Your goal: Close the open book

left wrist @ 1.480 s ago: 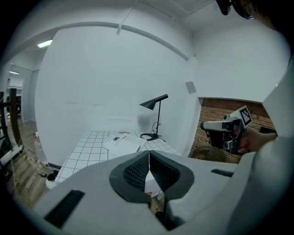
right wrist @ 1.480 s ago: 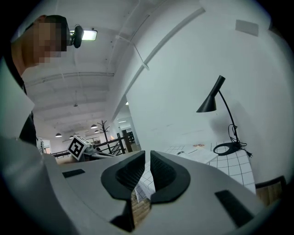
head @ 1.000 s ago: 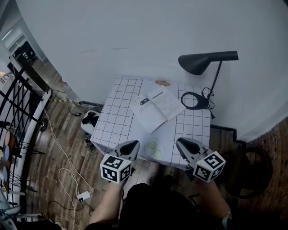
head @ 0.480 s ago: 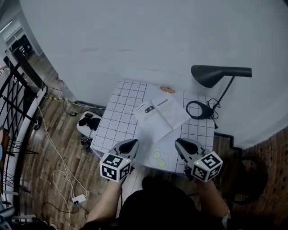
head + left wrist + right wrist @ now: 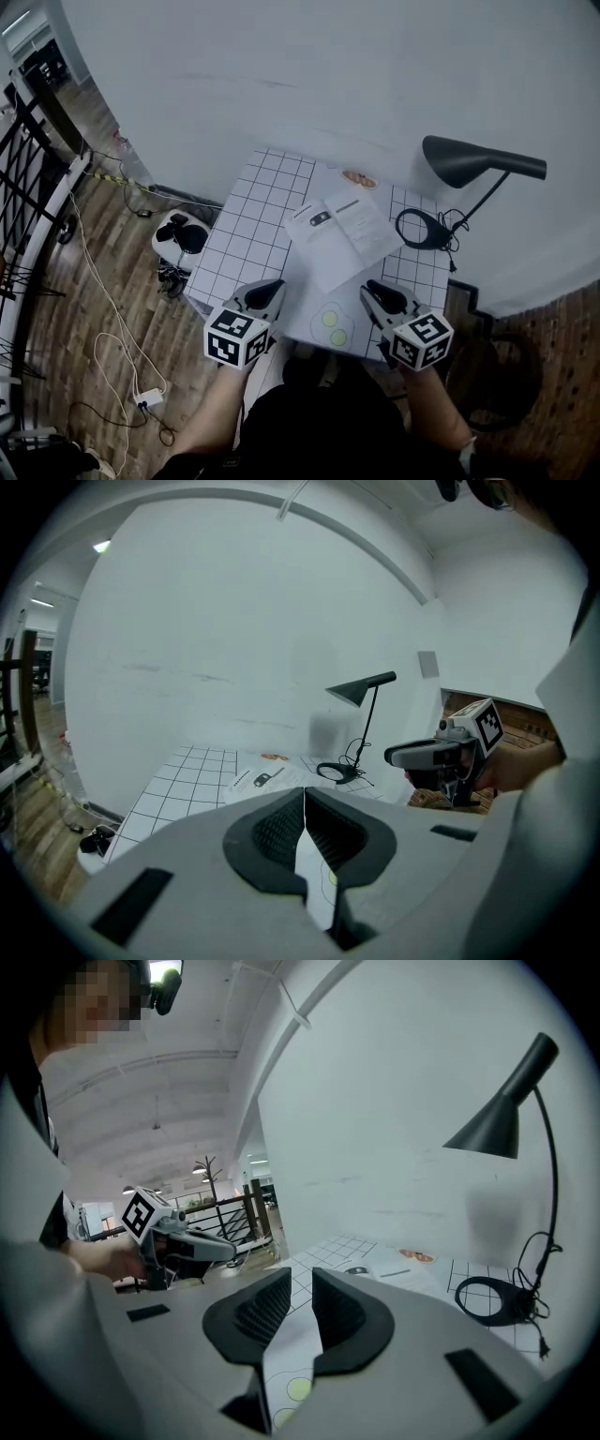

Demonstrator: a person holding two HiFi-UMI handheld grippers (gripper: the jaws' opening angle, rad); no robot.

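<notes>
The open book (image 5: 342, 232) lies flat, pages up, in the middle of the white grid-patterned table (image 5: 251, 225); it also shows in the left gripper view (image 5: 265, 778) and the right gripper view (image 5: 380, 1272). My left gripper (image 5: 274, 284) hovers at the table's near edge, left of the book, and its jaws (image 5: 303, 795) are shut and empty. My right gripper (image 5: 369, 286) hovers at the near edge on the right. Its jaws (image 5: 302, 1281) have just been opening and stand a narrow gap apart with nothing between them. Neither gripper touches the book.
A sheet with two yellow-green circles (image 5: 330, 324) lies between the grippers. A black desk lamp (image 5: 480, 159) stands at the table's right, with a coiled cable (image 5: 422, 229) at its foot. A small orange item (image 5: 359, 178) lies at the far edge. Cables (image 5: 98, 281) and a railing (image 5: 28, 178) lie left on the floor.
Both grippers have moved forward to the table's near edge, and the table sits closer under them. The book has not moved on the table.
</notes>
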